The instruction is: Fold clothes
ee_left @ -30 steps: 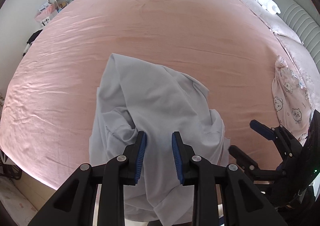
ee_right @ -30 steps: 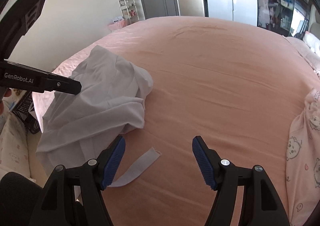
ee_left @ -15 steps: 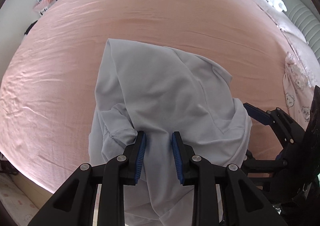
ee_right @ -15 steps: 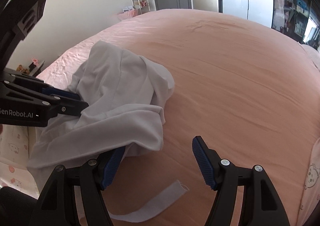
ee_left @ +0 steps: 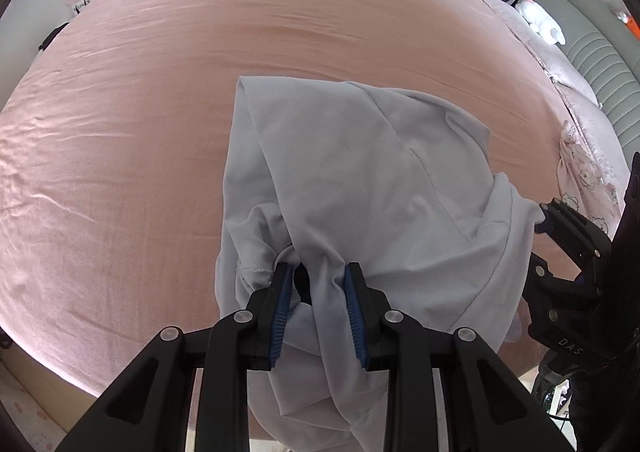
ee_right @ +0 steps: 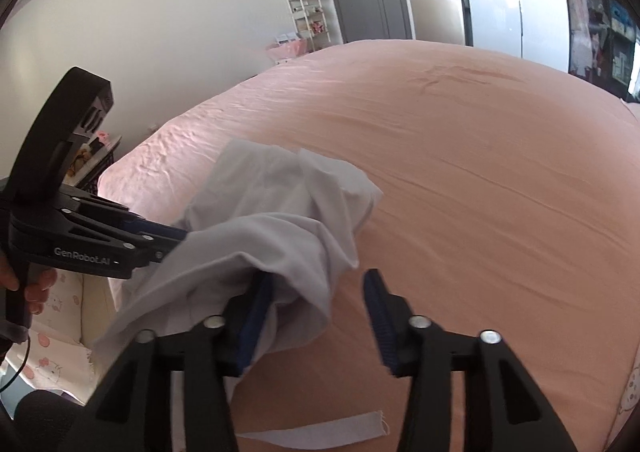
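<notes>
Shirt (ee_left: 360, 180), pale grey, lies bunched on the pink bed (ee_left: 160, 92); left tool (ee_left: 316, 292) clamps its fabric, right tool (ee_right: 320, 312) gapes apart beside it.

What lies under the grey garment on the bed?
Around the grey garment only the pink bedsheet shows, plus a white fabric strip beside it. Anything directly beneath is covered by its bunched folds.
</notes>
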Action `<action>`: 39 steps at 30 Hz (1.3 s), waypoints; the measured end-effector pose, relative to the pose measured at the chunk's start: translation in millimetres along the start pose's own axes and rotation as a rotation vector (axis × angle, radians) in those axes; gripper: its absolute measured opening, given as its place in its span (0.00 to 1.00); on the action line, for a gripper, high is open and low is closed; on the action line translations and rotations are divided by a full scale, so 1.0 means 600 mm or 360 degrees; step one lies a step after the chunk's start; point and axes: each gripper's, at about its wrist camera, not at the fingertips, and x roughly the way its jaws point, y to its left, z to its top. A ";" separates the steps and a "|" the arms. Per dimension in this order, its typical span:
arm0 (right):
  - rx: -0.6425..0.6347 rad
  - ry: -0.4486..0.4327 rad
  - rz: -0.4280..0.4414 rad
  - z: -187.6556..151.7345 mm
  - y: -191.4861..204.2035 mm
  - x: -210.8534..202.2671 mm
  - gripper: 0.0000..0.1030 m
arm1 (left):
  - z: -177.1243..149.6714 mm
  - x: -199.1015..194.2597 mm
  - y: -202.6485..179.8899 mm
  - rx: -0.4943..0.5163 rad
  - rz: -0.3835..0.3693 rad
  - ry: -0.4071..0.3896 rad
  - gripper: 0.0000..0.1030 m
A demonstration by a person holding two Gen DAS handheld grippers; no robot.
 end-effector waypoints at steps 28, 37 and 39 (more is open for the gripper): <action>0.0087 0.0009 -0.0147 -0.052 0.034 -0.082 0.56 | -0.028 -0.099 -0.114 0.0512 0.0317 -0.0278 0.91; 0.0385 -0.0095 -0.0158 -0.069 -0.010 -0.067 0.56 | -0.034 -0.055 -0.233 0.0818 0.0439 -0.0180 0.91; 0.0459 -0.0115 -0.0153 -0.073 -0.022 -0.062 0.56 | -0.034 -0.042 -0.249 0.0833 0.0502 -0.0202 0.91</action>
